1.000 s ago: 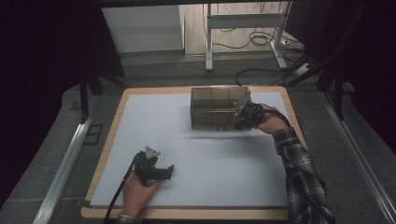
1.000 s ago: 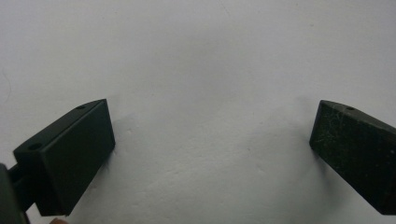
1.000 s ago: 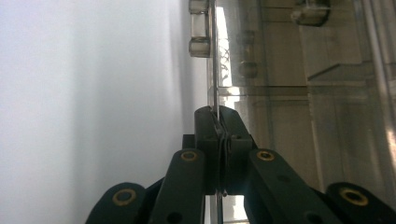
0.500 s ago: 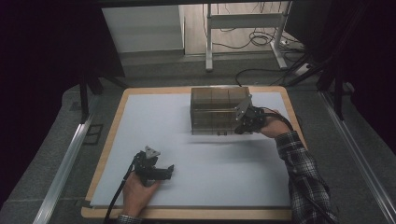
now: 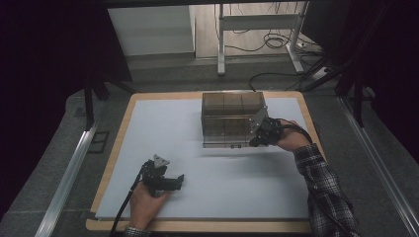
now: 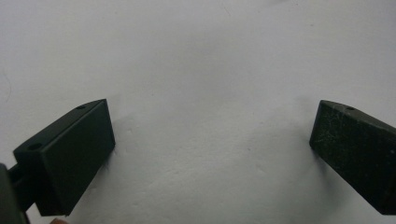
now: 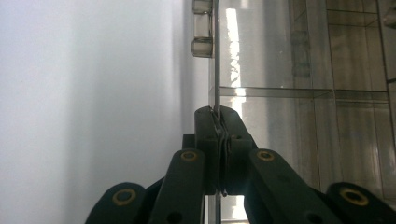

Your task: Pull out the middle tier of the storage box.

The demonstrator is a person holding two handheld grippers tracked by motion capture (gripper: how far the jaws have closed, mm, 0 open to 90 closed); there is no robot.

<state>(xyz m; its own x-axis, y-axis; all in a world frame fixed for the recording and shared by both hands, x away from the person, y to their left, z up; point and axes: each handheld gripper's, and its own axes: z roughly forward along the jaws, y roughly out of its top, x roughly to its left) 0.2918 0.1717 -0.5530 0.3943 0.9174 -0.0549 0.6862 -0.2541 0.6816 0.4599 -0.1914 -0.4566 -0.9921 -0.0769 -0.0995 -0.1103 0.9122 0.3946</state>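
- Right gripper [image 7: 218, 154] is pinching the thin clear panel [image 7: 215, 70], apparently a hinged door, of the transparent box [image 5: 231, 117] at the table's [image 5: 148, 123] far right; likely swinging it, a careful arc next.
- Left gripper [image 6: 212, 154] is idling near the front, jaws wide, empty.
- Box contents are proving hard to read.

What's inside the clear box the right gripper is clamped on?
The clear box has inner dividers forming compartments, and those on show look empty. The right gripper pinches a thin clear panel at its edge. The tinted walls and glare hide the corners, so small items can't be ruled out.
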